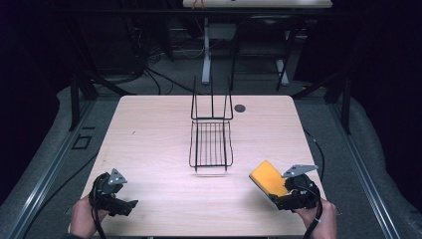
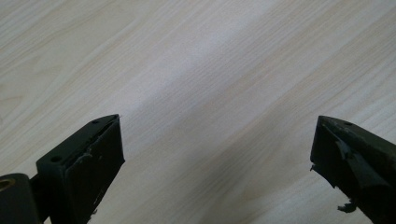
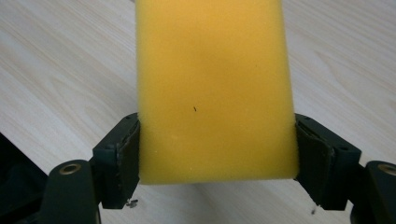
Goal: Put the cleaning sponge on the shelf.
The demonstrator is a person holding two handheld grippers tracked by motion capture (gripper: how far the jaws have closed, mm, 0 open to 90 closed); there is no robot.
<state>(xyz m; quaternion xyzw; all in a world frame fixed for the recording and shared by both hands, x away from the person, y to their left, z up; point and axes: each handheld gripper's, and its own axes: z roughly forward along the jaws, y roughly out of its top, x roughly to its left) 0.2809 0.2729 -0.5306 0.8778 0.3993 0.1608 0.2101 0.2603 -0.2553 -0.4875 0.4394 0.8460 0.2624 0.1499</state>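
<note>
Two grippers: right gripper clamps yellow sponge; left gripper spread wide, empty, over table.

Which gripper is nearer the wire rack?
Right. The right gripper, shut on a yellow sponge, sits just right of the wire rack; the left gripper sits farther off, lower left.

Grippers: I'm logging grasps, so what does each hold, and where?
The right gripper clamps the yellow sponge across its side edges near one end. The left gripper is open, empty.
</note>
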